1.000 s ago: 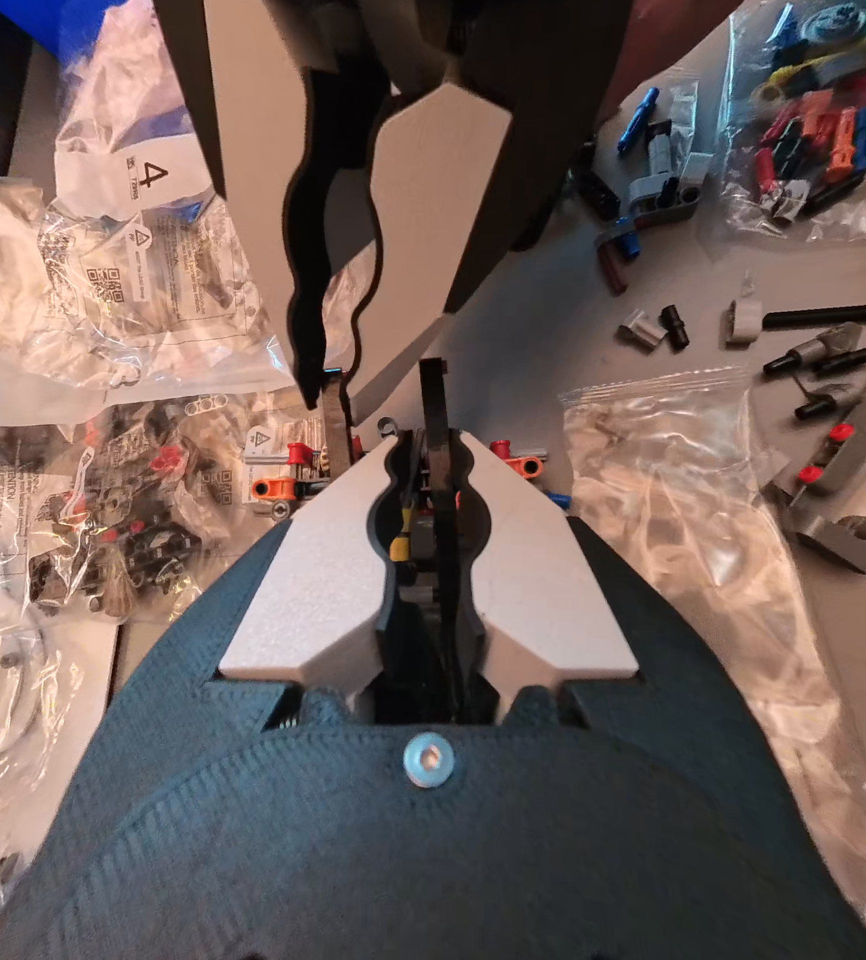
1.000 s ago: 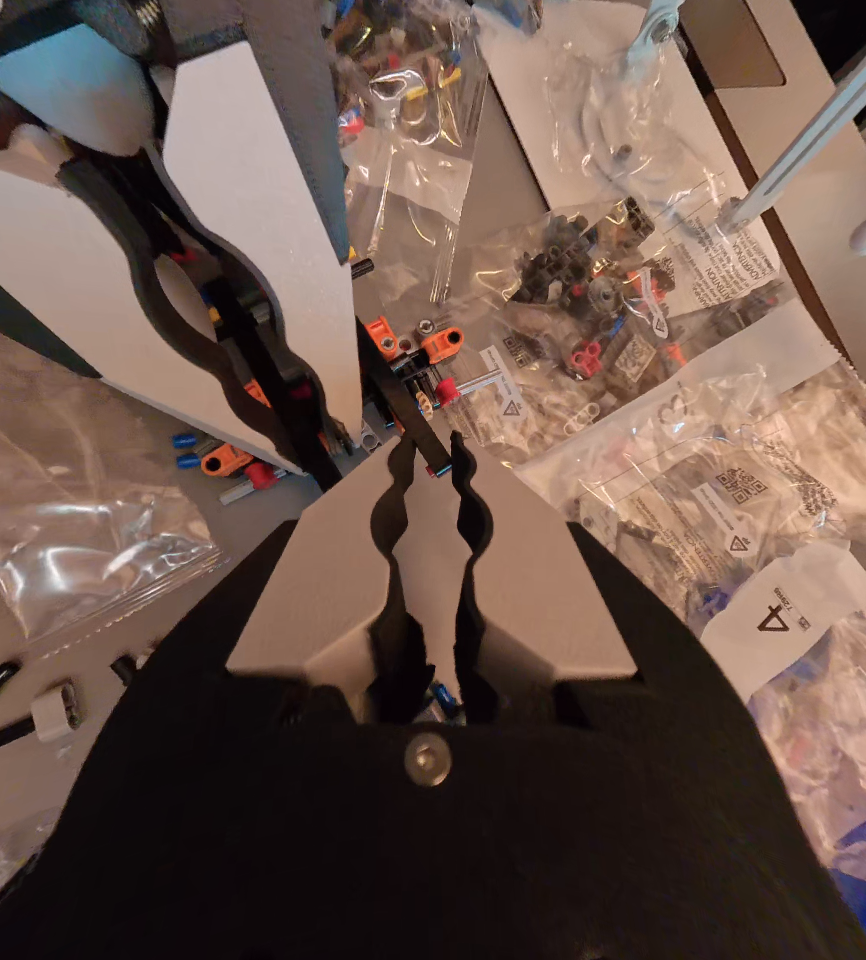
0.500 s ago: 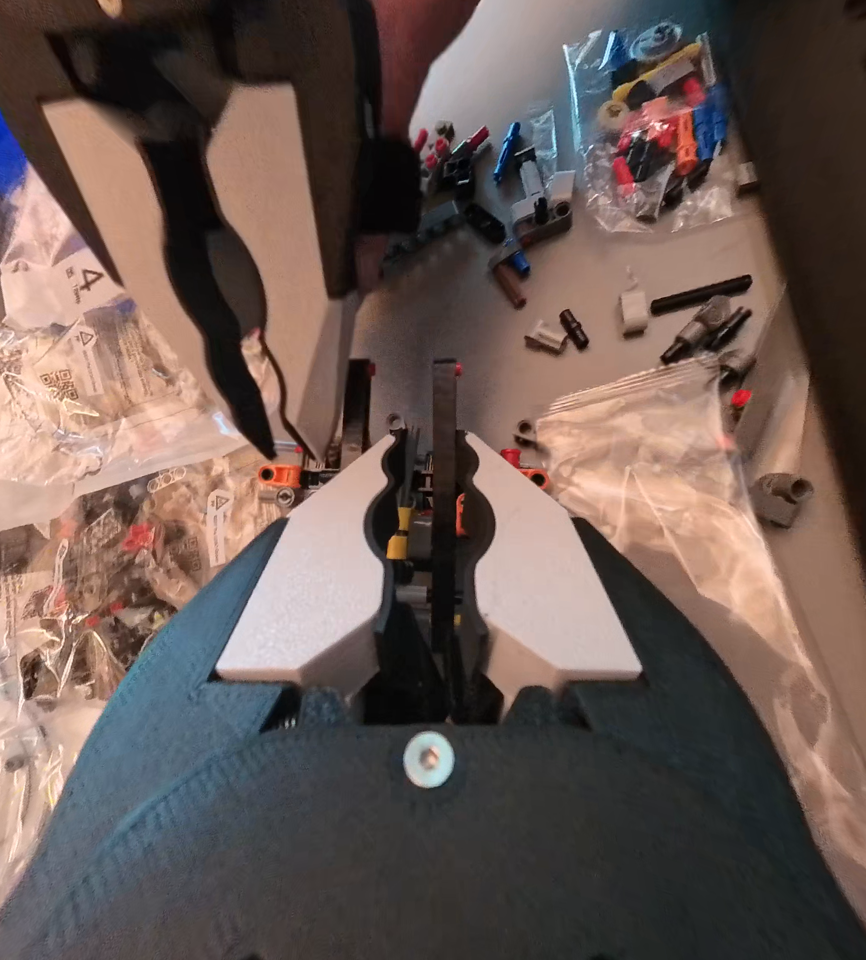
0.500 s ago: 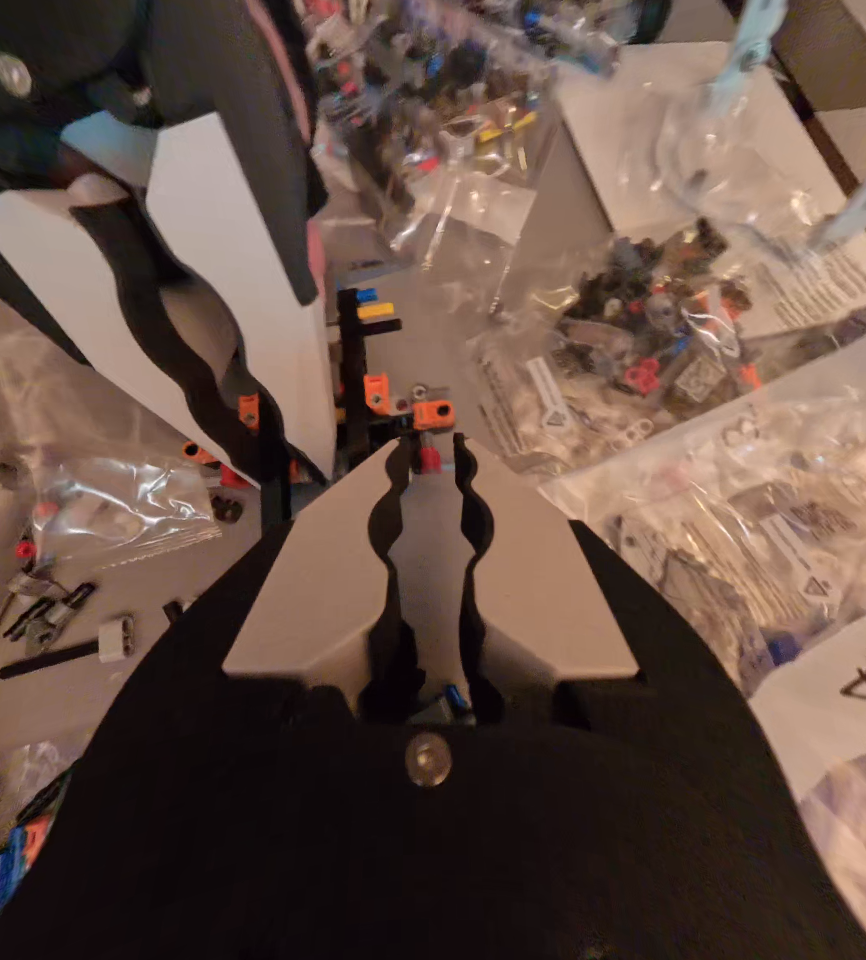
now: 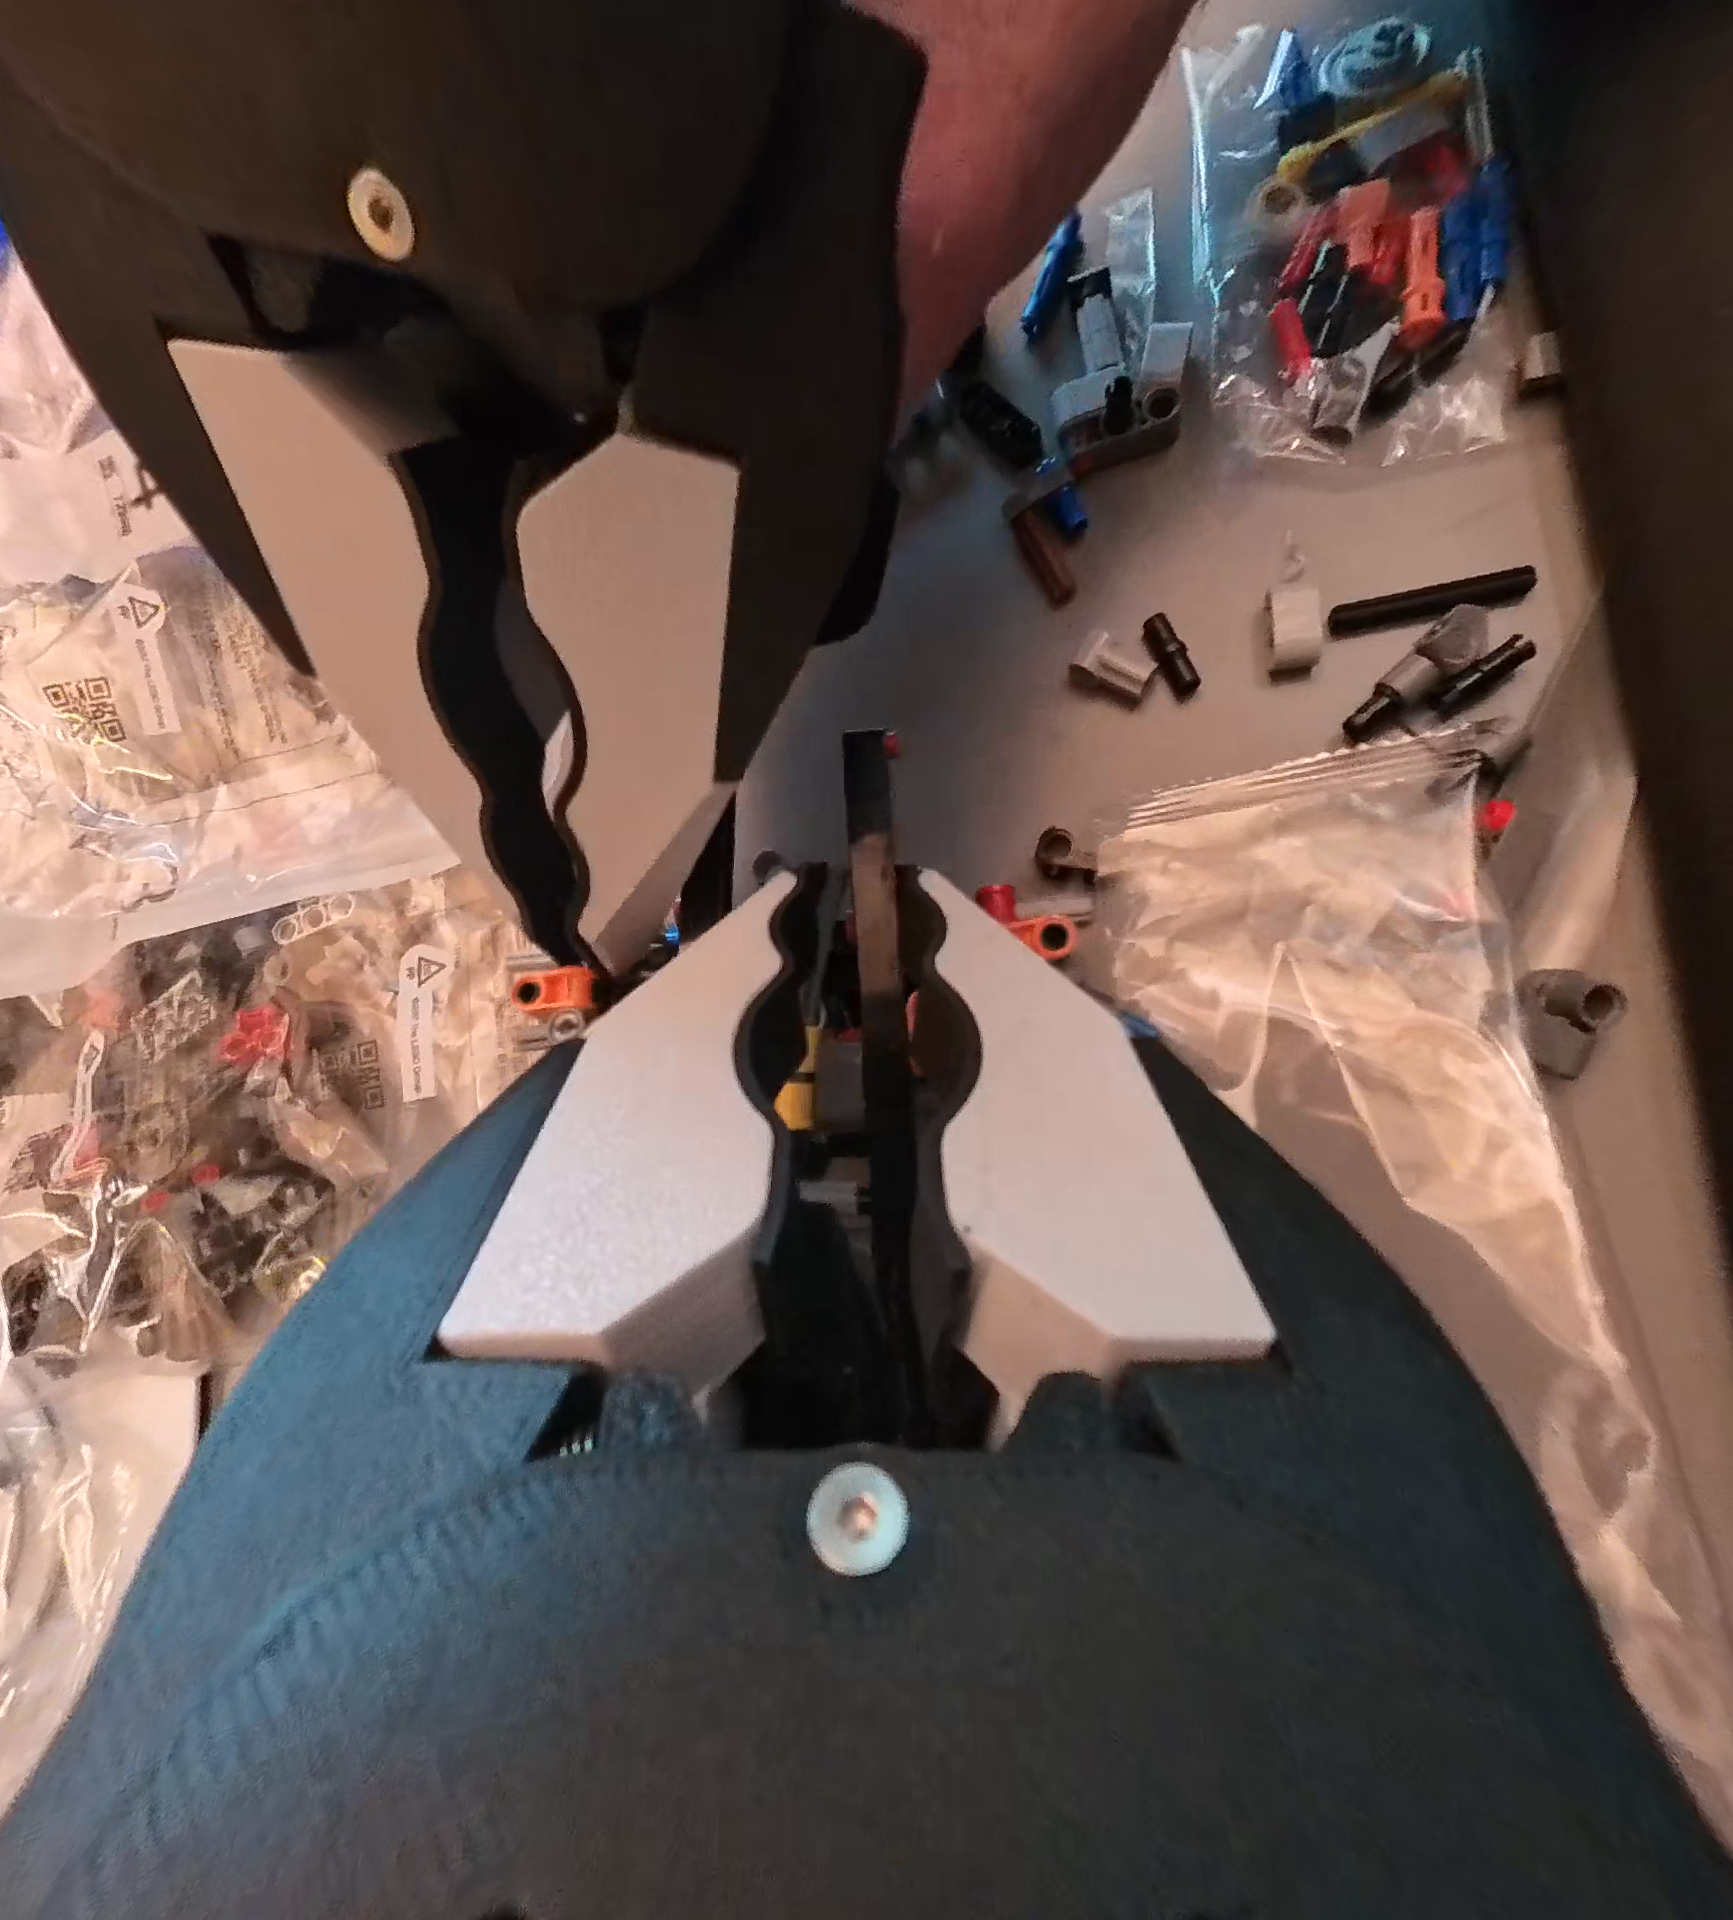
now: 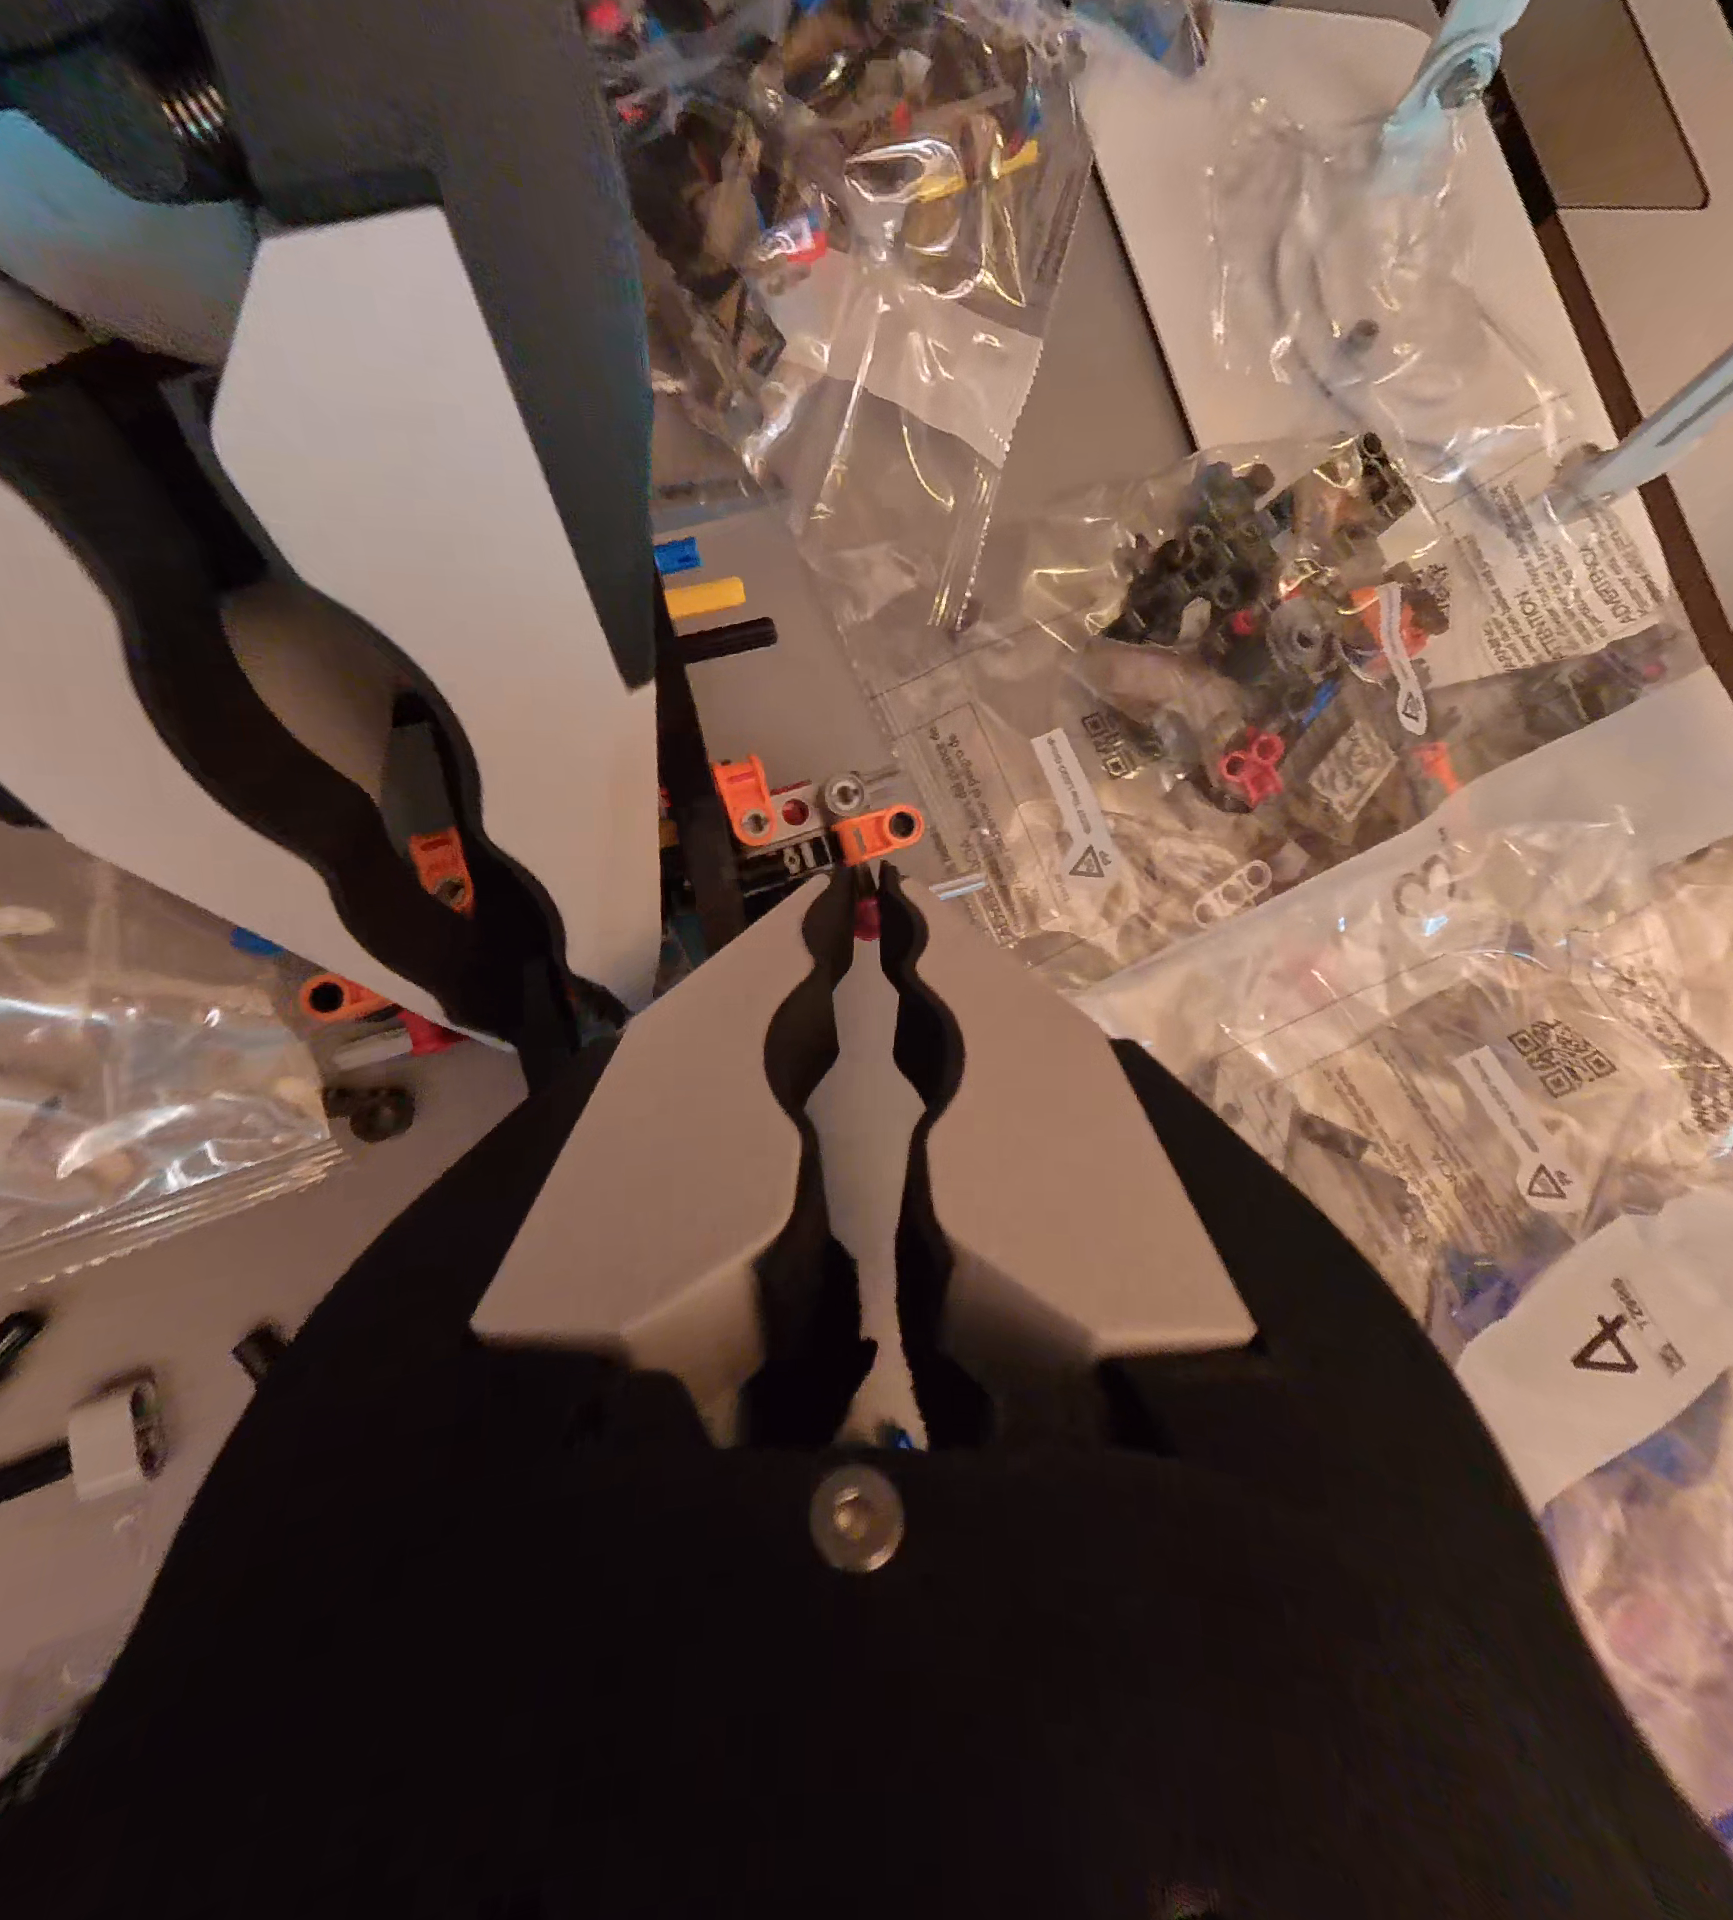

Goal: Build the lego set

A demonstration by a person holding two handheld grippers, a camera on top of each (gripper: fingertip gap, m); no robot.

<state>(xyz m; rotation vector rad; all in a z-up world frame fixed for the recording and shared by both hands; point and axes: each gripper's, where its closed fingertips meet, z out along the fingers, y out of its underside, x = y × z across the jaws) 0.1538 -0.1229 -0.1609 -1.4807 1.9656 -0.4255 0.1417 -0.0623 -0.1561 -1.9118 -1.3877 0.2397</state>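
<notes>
Item: partly built lego assembly (image 5: 867, 997), black beams with orange, yellow and red pieces, held just above the grey table (image 5: 1205, 790). Your left tongs (image 5: 857, 883) are clamped on its upright black beam, which stands up between the pads and rises past their tips.

Your right tongs (image 6: 867, 894) meet the assembly from its far side. Their tips are nearly together on a small red pin (image 6: 868, 920) that sits directly beneath an orange connector (image 6: 877, 831) at the assembly's edge. In the left wrist view the same tongs come down from above, tips touching down beside that orange connector (image 5: 552, 987).

Around the assembly, on the table:
- To its left in the left wrist view, sealed clear bags of parts (image 5: 145, 1132), some with white labels.
- To its right, an empty crumpled clear bag (image 5: 1340, 997).
- Beyond it, loose pieces: a long black axle (image 5: 1428, 603), grey and black connectors (image 5: 1137, 660), blue pins (image 5: 1049, 275).
- Farther beyond, an opened bag of red, blue and black pieces (image 5: 1361, 249).
- In the right wrist view, more sealed bags (image 6: 1257, 644) lie just past the orange connector.
</notes>
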